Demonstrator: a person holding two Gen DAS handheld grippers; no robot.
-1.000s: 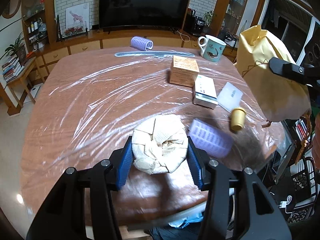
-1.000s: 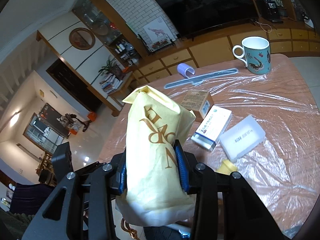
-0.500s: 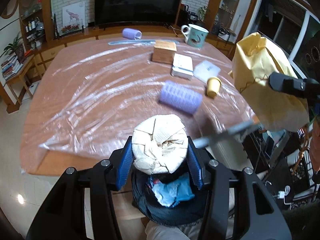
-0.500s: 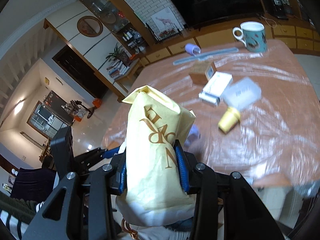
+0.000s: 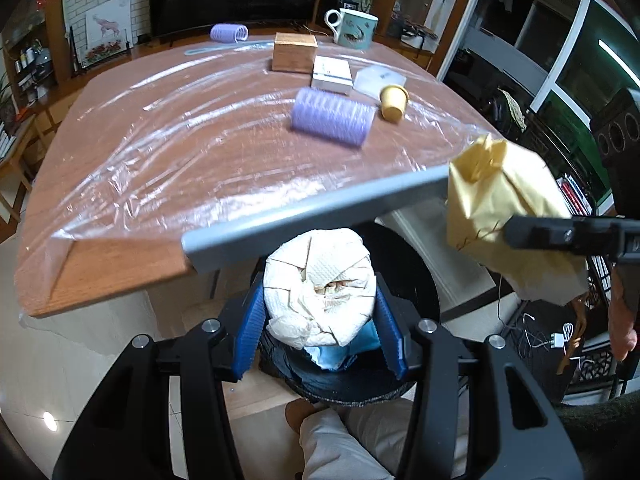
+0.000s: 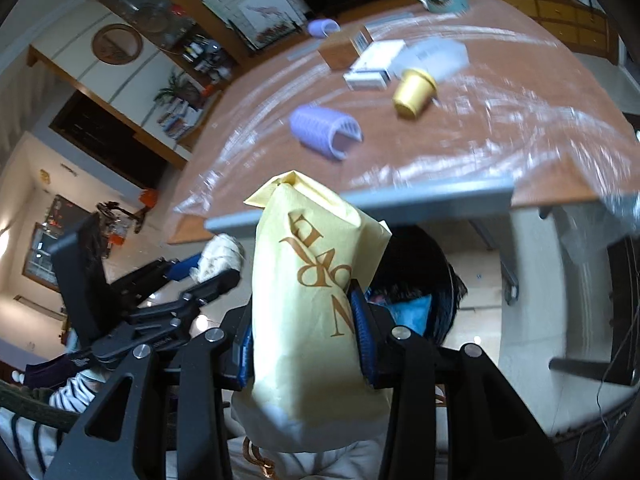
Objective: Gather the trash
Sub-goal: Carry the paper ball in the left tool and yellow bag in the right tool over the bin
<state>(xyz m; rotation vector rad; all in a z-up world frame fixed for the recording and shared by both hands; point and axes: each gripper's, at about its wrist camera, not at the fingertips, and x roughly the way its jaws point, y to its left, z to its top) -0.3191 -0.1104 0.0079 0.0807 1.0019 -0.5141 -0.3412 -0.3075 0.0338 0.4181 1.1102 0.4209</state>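
Observation:
My left gripper (image 5: 320,322) is shut on a crumpled white paper towel ball (image 5: 320,280), held over a black trash bin (image 5: 416,280) that stands below the table edge. Blue trash (image 5: 340,354) lies inside the bin. My right gripper (image 6: 306,334) is shut on a folded yellow paper bag (image 6: 304,304) with gold lettering, also above the bin (image 6: 424,276). In the left wrist view the yellow bag (image 5: 508,216) hangs to the right of the bin. In the right wrist view the towel ball (image 6: 220,258) and left gripper (image 6: 200,270) show at left.
The plastic-covered wooden table (image 5: 160,160) carries a purple hair roller (image 5: 332,116), a yellow cup (image 5: 394,102), a white box (image 5: 332,74), a brown box (image 5: 294,52), a teal mug (image 5: 354,26) and a second roller (image 5: 229,33). A person's knee (image 5: 348,436) is below the bin.
Both grippers have drawn back from over the table and sunk, past the table's near edge, and now hang over the bin. Each keeps its grip.

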